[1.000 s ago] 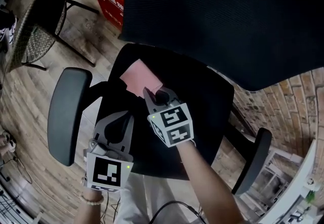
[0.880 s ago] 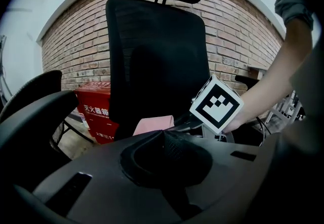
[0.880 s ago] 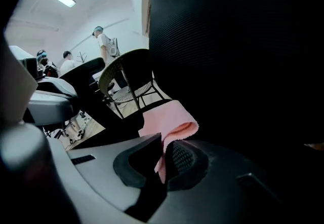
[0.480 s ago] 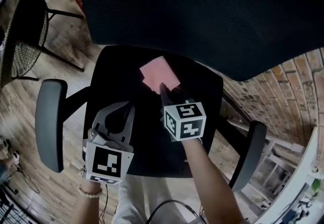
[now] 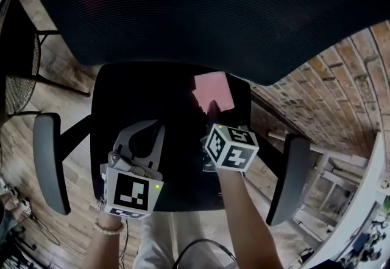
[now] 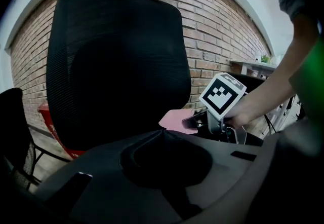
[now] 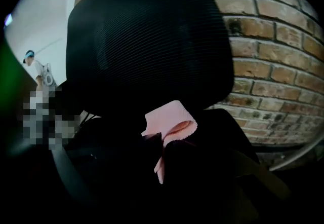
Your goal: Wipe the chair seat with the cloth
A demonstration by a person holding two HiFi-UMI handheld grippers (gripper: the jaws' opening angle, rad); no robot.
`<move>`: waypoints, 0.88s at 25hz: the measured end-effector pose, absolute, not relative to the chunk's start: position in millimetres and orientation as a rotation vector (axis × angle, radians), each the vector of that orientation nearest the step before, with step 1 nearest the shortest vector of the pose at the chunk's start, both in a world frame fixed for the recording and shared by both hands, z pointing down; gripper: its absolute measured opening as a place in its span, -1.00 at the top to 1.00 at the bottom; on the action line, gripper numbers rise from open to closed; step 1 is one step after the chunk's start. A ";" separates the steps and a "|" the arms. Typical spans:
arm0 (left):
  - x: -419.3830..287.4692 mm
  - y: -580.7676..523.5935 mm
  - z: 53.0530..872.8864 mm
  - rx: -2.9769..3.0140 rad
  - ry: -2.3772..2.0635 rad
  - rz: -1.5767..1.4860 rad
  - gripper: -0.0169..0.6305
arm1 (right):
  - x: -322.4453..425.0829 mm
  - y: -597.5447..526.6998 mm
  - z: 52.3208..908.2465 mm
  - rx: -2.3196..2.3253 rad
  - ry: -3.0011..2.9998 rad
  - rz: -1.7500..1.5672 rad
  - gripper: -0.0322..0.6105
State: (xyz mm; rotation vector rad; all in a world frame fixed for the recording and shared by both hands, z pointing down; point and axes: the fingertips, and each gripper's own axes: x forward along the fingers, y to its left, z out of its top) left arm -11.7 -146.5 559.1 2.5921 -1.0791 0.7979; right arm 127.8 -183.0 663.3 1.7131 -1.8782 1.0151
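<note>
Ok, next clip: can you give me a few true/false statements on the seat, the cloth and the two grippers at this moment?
1. The right gripper is shut on the pink cloth. True.
2. The cloth lies at the front edge of the chair seat. False: it is toward the seat's back right, near the backrest.
3. The left gripper grips the cloth too. False: its jaws are together on nothing, apart from the cloth.
4. A brick wall stands behind the backrest. True.
5. The seat has no armrests beside it. False: an armrest shows on each side.
</note>
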 end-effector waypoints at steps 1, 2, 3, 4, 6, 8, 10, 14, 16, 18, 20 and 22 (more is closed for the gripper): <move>-6.1 -147.1 558.8 2.601 -1.064 0.800 0.89 | 137.0 -178.6 662.5 1.767 -1.848 1.051 0.74; -0.4 -147.4 558.4 2.612 -1.049 0.803 0.89 | 146.0 -173.9 661.8 1.816 -1.818 1.082 0.74; 5.2 -147.6 557.8 2.622 -1.034 0.806 0.89 | 154.6 -168.8 660.8 1.861 -1.789 1.105 0.74; 10.5 -147.5 557.3 2.631 -1.020 0.807 0.89 | 162.5 -163.6 659.7 1.899 -1.761 1.121 0.74; 19.8 -147.3 556.4 2.646 -0.997 0.805 0.89 | 175.9 -153.6 657.8 1.955 -1.714 1.136 0.74; 26.2 -147.1 556.2 2.655 -0.982 0.806 0.89 | 184.7 -145.8 657.3 1.981 -1.685 1.145 0.74; 28.6 -145.9 557.6 2.654 -0.973 0.813 0.89 | 188.3 -140.9 658.1 1.984 -1.677 1.159 0.74; 25.6 -143.6 557.6 2.648 -0.981 0.811 0.89 | 182.6 -139.1 658.7 1.959 -1.700 1.187 0.74; 19.7 -139.8 561.2 2.627 -0.994 0.813 0.89 | 175.6 -138.2 659.7 1.940 -1.716 1.207 0.74; 11.9 -135.5 565.0 2.602 -1.012 0.816 0.89 | 166.6 -137.0 660.7 1.919 -1.736 1.223 0.74; 2.0 -131.9 566.9 2.578 -1.038 0.819 0.89 | 154.1 -136.0 662.0 1.892 -1.759 1.236 0.74; -9.2 -129.0 567.9 2.556 -1.068 0.819 0.89 | 138.9 -134.9 663.2 1.857 -1.787 1.245 0.74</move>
